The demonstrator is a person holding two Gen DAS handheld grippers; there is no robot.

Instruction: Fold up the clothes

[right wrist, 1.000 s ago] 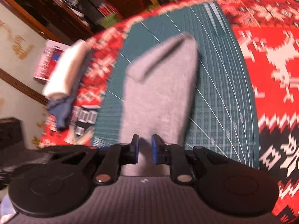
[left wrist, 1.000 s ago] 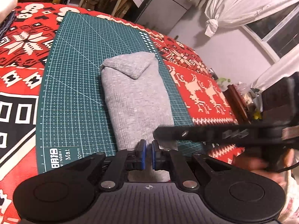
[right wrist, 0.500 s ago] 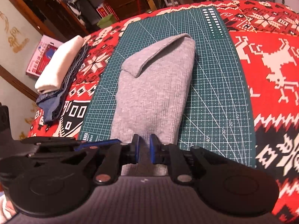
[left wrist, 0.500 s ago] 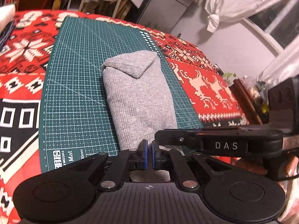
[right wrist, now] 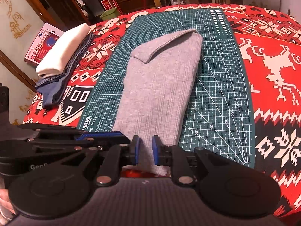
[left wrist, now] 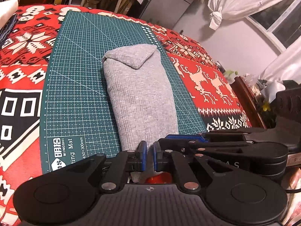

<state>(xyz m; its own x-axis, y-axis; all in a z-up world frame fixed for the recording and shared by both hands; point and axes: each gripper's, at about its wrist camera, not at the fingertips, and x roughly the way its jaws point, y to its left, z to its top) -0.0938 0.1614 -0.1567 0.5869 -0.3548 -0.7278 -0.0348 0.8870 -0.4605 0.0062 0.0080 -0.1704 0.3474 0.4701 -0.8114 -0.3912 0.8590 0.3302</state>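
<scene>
A grey ribbed garment (left wrist: pixel 139 94) lies folded into a long narrow strip on the green cutting mat (left wrist: pixel 75 75), its far end turned over into a pointed flap. My left gripper (left wrist: pixel 149 157) is shut on the strip's near end, with grey cloth showing between its blue pads. In the right wrist view the same garment (right wrist: pixel 160 86) runs away from my right gripper (right wrist: pixel 145 152), which is shut on the near end too; a bit of cloth hangs below its pads. The two grippers sit side by side, almost touching.
The mat lies on a red, white and black patterned blanket (right wrist: pixel 272 66). A stack of folded clothes (right wrist: pixel 64 52), white on blue, rests on the blanket left of the mat, with a printed box (right wrist: pixel 45 43) beyond it. Furniture and curtains stand behind.
The right gripper has swung in beside the left one at the garment's near end. Both views have steadied and drawn slightly closer to the mat. The garment itself has kept its shape.
</scene>
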